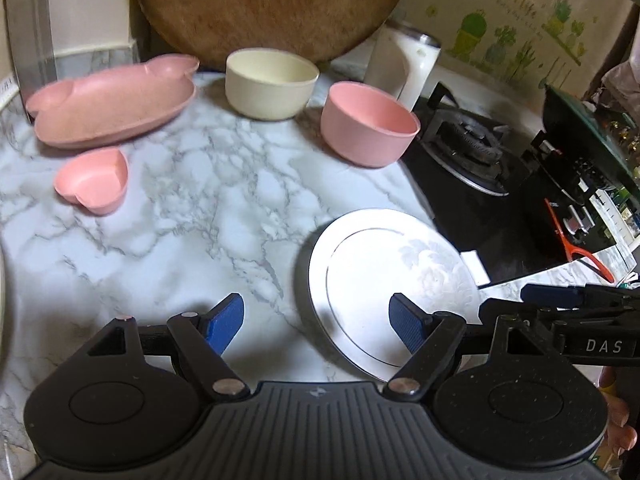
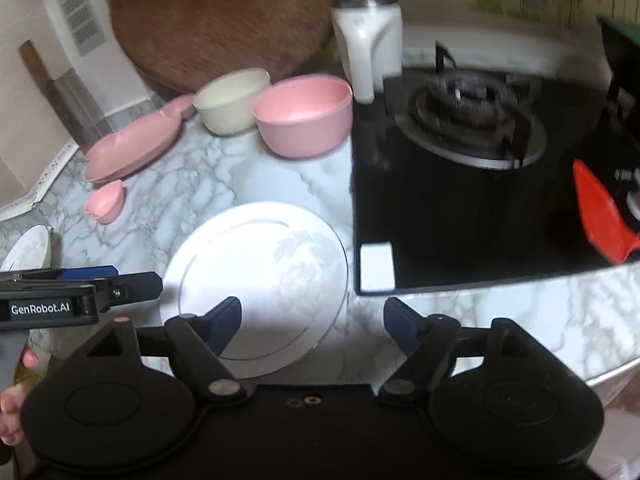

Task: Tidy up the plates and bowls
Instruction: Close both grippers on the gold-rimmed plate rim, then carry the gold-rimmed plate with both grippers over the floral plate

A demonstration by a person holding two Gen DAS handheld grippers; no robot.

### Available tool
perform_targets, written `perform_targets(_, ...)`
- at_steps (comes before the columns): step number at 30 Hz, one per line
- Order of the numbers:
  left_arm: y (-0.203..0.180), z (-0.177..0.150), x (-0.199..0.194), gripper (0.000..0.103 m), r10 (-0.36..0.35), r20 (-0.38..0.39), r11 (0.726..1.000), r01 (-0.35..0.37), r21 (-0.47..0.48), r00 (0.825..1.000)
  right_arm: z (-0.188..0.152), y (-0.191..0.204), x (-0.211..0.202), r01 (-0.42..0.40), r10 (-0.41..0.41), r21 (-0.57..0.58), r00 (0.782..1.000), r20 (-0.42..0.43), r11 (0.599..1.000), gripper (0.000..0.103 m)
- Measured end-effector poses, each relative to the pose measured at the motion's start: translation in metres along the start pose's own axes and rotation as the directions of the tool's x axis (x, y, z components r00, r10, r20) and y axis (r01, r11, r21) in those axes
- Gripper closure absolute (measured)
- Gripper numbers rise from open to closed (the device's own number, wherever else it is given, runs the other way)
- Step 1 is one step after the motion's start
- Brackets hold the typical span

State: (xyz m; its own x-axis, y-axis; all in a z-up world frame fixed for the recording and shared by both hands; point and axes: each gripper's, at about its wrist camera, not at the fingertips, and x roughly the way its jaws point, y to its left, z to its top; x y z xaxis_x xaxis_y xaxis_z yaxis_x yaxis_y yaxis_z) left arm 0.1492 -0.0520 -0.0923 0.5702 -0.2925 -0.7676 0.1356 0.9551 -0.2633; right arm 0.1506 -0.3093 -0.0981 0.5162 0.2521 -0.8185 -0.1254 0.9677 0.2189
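Note:
A white plate (image 1: 384, 280) (image 2: 260, 280) lies flat on the marble counter next to the stove. Behind it stand a pink bowl (image 1: 368, 124) (image 2: 304, 116) and a cream bowl (image 1: 270, 82) (image 2: 230, 100). A pink pig-shaped plate (image 1: 112, 104) (image 2: 132, 148) and a small pink heart-shaped dish (image 1: 94, 180) (image 2: 105, 201) lie to the left. My left gripper (image 1: 318, 322) is open and empty, just above the plate's left edge. My right gripper (image 2: 312, 322) is open and empty over the plate's right edge. Each gripper shows in the other's view.
A black gas stove (image 2: 472, 184) takes the right side, with a red spatula (image 2: 600, 216) on it. A round wooden board (image 1: 272, 4) leans on the back wall beside a white container (image 2: 368, 44). A white bowl (image 2: 30, 246) sits at the far left.

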Motion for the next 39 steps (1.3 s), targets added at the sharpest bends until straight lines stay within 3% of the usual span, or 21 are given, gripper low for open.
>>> perform_targets(2, 0.003, 0.002, 0.007, 0.025, 0.001, -0.019, 1.0, -0.002, -0.017, 1.0, 0.003, -0.005, 0.005, -0.012, 0.013, 0.028, 1.0, -0.02, 1.0, 0.031)
perform_targets(5, 0.007, 0.006, 0.014, 0.041, -0.011, -0.044, 0.999, 0.009, -0.034, 0.999, 0.007, -0.013, 0.009, -0.029, 0.031, 0.066, 0.999, -0.034, 0.997, 0.041)
perform_targets(8, 0.012, 0.009, 0.019, 0.047, -0.022, -0.062, 0.998, 0.017, -0.068, 0.998, 0.01, -0.021, 0.012, -0.047, 0.052, 0.101, 0.997, -0.05, 0.994, 0.05)
perform_targets(12, 0.016, 0.015, 0.024, 0.063, -0.042, -0.08, 0.994, 0.034, -0.101, 0.996, 0.014, -0.03, 0.02, -0.066, 0.078, 0.151, 0.994, -0.079, 0.986, 0.062)
perform_targets(22, 0.021, 0.021, 0.038, 0.078, -0.076, -0.112, 0.988, 0.06, -0.139, 0.991, 0.016, -0.04, 0.03, -0.112, 0.139, 0.222, 0.984, -0.11, 0.969, 0.084)
perform_targets(32, 0.017, 0.025, 0.044, 0.093, -0.085, -0.131, 0.989, 0.067, -0.134, 0.988, 0.018, -0.049, 0.034, -0.122, 0.156, 0.256, 0.981, -0.118, 0.959, 0.094)
perform_targets(39, 0.018, 0.025, 0.043, 0.094, -0.082, -0.129, 0.99, 0.066, -0.123, 0.988, 0.019, -0.045, 0.035, -0.115, 0.144, 0.228, 0.983, -0.114, 0.967, 0.094)
